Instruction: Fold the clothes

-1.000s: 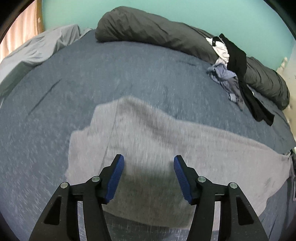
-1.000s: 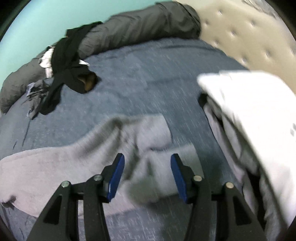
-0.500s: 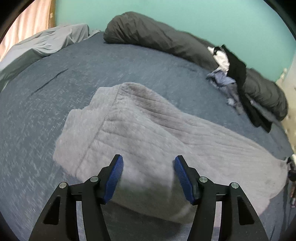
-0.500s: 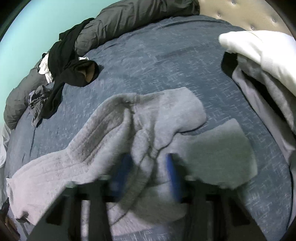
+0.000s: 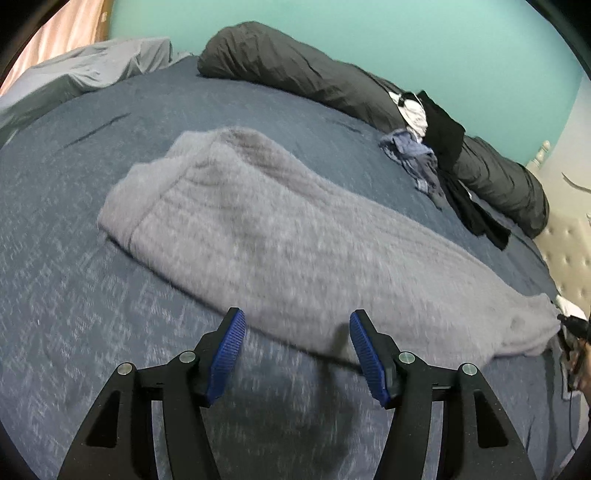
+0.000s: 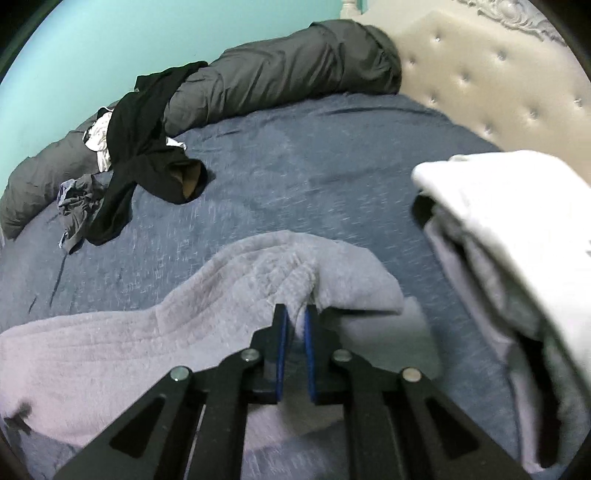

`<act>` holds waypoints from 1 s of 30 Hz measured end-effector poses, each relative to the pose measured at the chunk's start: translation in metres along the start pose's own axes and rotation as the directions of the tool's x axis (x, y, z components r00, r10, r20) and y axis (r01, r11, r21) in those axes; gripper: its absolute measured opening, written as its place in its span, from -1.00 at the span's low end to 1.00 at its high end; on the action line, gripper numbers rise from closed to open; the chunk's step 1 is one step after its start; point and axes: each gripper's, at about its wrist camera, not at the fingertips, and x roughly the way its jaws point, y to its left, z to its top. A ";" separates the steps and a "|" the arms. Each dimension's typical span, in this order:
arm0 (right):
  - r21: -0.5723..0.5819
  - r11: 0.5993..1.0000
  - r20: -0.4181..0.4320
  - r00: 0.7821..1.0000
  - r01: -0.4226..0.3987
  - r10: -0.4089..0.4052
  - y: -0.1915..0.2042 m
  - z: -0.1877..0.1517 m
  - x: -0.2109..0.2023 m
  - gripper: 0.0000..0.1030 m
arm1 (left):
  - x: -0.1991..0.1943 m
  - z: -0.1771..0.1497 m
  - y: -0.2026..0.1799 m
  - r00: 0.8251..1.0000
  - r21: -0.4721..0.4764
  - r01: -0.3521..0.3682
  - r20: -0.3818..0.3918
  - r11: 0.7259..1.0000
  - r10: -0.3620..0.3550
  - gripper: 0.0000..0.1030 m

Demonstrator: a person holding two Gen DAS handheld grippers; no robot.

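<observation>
The right gripper [image 6: 295, 325] is closing on the garment's [image 6: 236, 302] near fold to lift it; the left gripper [image 5: 295, 343] hovers spread, empty, by the garment's near edge.

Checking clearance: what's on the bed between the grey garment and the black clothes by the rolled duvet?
Nothing: bare blue bedspread separates grey garment from black clothes, per right wrist view.

A long dark pillow [image 6: 280, 74] lies by the green wall [image 5: 369, 33], across a blue bed [image 6: 314, 173], touching a padded headboard [image 6: 498, 81].
</observation>
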 end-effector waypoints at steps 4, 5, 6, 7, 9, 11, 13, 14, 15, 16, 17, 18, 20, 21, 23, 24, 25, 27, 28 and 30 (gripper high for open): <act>0.019 1.000 -0.062 0.998 -0.006 0.008 -0.006 -0.025 -0.001 -0.84 | -0.008 -0.005 0.002 1.000 -0.034 0.022 0.018 0.999 -0.021 0.23; 0.011 1.000 -0.103 0.995 -0.013 0.014 -0.006 -0.032 0.006 -0.83 | -0.008 -0.006 0.001 1.000 -0.029 0.019 0.020 0.999 -0.018 0.23; 0.018 1.000 -0.126 0.992 -0.016 0.018 -0.008 -0.038 0.012 -0.83 | -0.009 -0.007 0.000 1.000 -0.023 0.016 0.023 1.000 -0.015 0.23; 0.033 0.999 -0.139 0.990 -0.017 0.022 -0.012 -0.044 0.016 -0.82 | -0.008 -0.009 0.000 1.000 -0.027 0.018 0.024 0.999 -0.018 0.23; 0.089 0.996 -0.108 0.993 -0.029 0.039 -0.022 -0.048 0.014 -0.65 | -0.007 -0.012 0.001 0.999 -0.035 0.023 0.025 0.999 -0.023 0.23; 0.127 0.992 -0.075 0.997 -0.003 0.013 -0.030 -0.048 0.009 -0.20 | -0.003 -0.013 0.000 0.999 -0.041 0.033 0.017 0.999 -0.033 0.23; 0.151 0.988 -0.050 0.999 0.024 -0.017 -0.036 -0.047 0.001 -0.18 | 0.001 -0.014 -0.002 0.999 -0.037 0.035 0.011 0.999 -0.035 0.23; 0.144 0.989 -0.033 0.999 0.042 -0.037 -0.036 -0.046 -0.003 -0.18 | 0.002 -0.014 -0.002 0.999 -0.039 0.036 0.013 0.999 -0.035 0.23; 0.131 0.989 -0.014 0.998 0.062 -0.061 -0.035 -0.044 -0.008 -0.18 | 0.003 -0.014 -0.002 0.999 -0.040 0.038 0.013 0.998 -0.038 0.23; 0.120 0.991 -0.002 0.998 0.060 -0.060 -0.034 -0.042 -0.011 -0.18 | 0.003 -0.014 -0.002 0.999 -0.041 0.041 0.014 0.998 -0.040 0.23; 0.116 0.992 -0.003 0.999 0.050 -0.050 -0.032 -0.040 -0.011 -0.18 | 0.004 -0.014 -0.003 0.999 -0.039 0.040 0.013 0.998 -0.039 0.23; 0.114 0.993 -0.010 0.999 0.041 -0.040 -0.031 -0.038 -0.008 -0.18 | 0.005 -0.013 -0.004 0.999 -0.037 0.038 0.012 0.999 -0.038 0.23; 0.121 0.992 -0.027 0.999 0.032 -0.029 -0.029 -0.035 -0.002 -0.18 | 0.006 -0.014 -0.002 0.999 -0.044 0.039 0.010 0.998 -0.039 0.23; 0.136 0.990 -0.040 0.999 0.037 -0.031 -0.028 -0.035 0.003 -0.18 | 0.006 -0.015 -0.001 0.999 -0.046 0.040 0.009 0.998 -0.039 0.23; 0.202 0.979 -0.059 0.998 0.016 -0.004 -0.034 -0.037 0.014 -0.18 | 0.006 -0.015 0.000 0.999 -0.051 0.040 0.008 0.998 -0.040 0.23; 0.235 0.972 -0.061 0.998 0.006 0.009 -0.038 -0.039 0.019 -0.18 | 0.007 -0.015 0.001 0.999 -0.052 0.041 0.008 0.998 -0.040 0.23; 0.268 0.963 -0.063 0.998 -0.004 0.022 -0.042 -0.041 0.023 -0.18 | 0.007 -0.015 0.002 0.999 -0.053 0.041 0.008 0.998 -0.041 0.23; 0.256 0.967 -0.090 0.995 -0.007 0.031 -0.039 -0.046 0.031 -0.18 | 0.009 -0.016 0.003 0.999 -0.058 0.042 0.005 0.997 -0.041 0.23; 0.232 0.973 -0.114 0.993 -0.009 0.037 -0.036 -0.047 0.037 -0.18 | 0.009 -0.017 0.004 0.999 -0.060 0.042 0.003 0.997 -0.042 0.23; 0.207 0.978 -0.096 0.995 -0.017 0.037 -0.034 -0.047 0.036 -0.18 | 0.011 -0.017 0.004 0.999 -0.061 0.041 -0.001 0.997 -0.041 0.24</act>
